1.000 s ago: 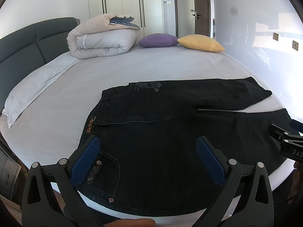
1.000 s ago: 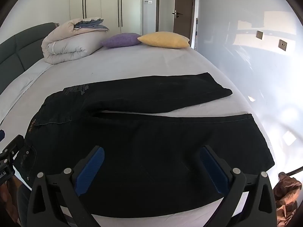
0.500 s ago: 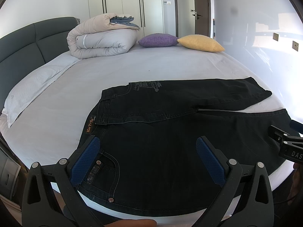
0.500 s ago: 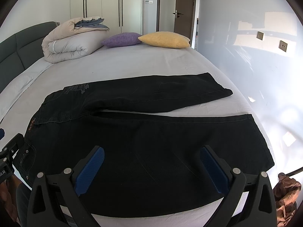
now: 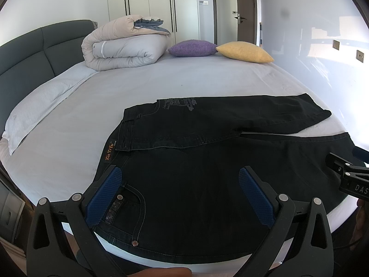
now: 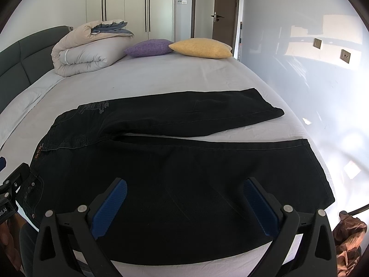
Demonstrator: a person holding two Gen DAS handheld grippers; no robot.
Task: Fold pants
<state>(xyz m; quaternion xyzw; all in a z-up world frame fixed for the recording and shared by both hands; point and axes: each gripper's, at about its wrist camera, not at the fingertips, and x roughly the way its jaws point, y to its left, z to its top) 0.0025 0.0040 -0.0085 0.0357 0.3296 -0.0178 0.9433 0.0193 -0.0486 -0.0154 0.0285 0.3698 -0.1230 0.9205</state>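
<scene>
The black denim pants (image 5: 207, 173) lay flat on the white-sheeted bed (image 5: 161, 87), long axis crosswise, waistband nearer the left gripper (image 5: 177, 191) and hems nearer the right gripper (image 6: 184, 205), both spread wide, holding nothing.

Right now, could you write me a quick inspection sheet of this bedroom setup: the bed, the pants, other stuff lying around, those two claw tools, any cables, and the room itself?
Surface: bed with a pale sheet, mostly smooth.
Job's things: black pants spread flat and unfolded, legs apart, waist toward the left, near side at the bed's edge.
Clutter: rolled duvet, purple cushion and yellow cushion at the far side; white pillow by the headboard.
Grippers: left gripper open over the waist pocket; right gripper open over the near leg; neither holds cloth.
Cables: nothing seen.
Surroundings: white wardrobe, open door, wall switches.
</scene>
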